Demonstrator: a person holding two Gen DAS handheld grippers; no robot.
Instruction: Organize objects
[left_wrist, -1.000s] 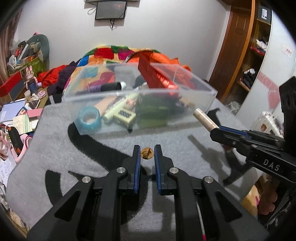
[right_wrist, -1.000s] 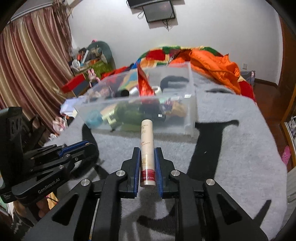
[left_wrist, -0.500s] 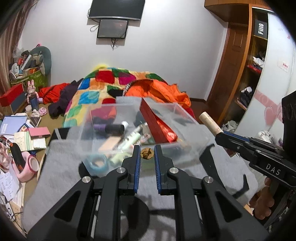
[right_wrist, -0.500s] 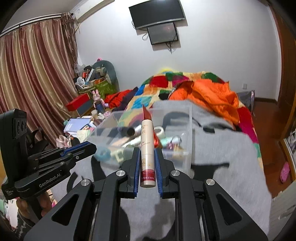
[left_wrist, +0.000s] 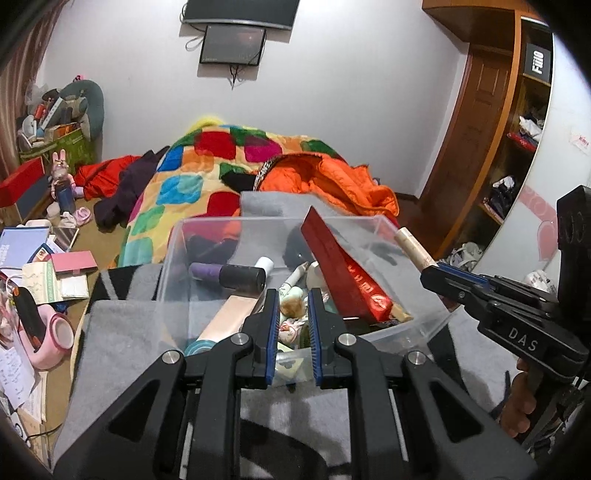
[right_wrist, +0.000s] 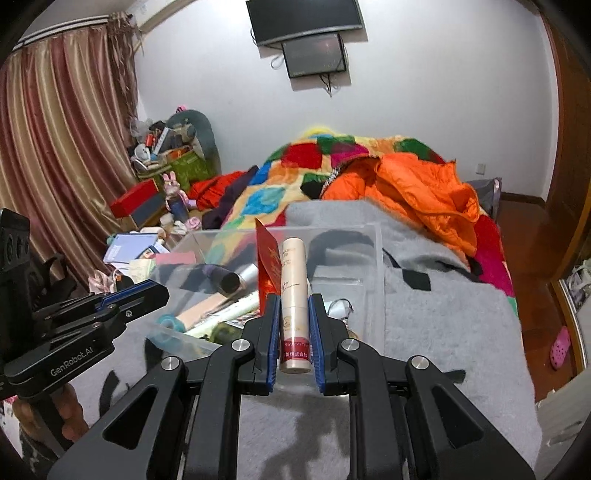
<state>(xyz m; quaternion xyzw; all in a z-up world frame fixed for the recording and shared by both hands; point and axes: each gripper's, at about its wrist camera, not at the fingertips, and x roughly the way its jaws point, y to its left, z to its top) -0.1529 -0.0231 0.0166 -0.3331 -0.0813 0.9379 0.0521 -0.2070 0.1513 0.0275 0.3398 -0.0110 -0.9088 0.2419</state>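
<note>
A clear plastic bin (left_wrist: 413, 334) stands on a grey blanket (left_wrist: 122, 343) and holds several items, among them a tall red box (left_wrist: 347, 273), a purple and black bottle (left_wrist: 229, 275) and a beige tube (left_wrist: 229, 317). My left gripper (left_wrist: 291, 299) hovers over the bin's near edge, shut on a small brown round object (left_wrist: 291, 306). My right gripper (right_wrist: 293, 306) is shut on a cream cosmetic tube (right_wrist: 293, 295), held above the bin (right_wrist: 376, 258). That tube also shows in the left wrist view (left_wrist: 412, 247).
A bed with a patchwork quilt (left_wrist: 207, 166) and an orange jacket (left_wrist: 340, 181) lies behind the bin. Books, papers and a pink object (left_wrist: 51, 336) clutter the floor at left. A wooden wardrobe (left_wrist: 491, 147) stands at right. Curtains (right_wrist: 55, 147) hang at far left.
Both grippers have risen and moved forward, from low over the blanket in front of the bin to above its near edge. Each keeps hold of its object.
</note>
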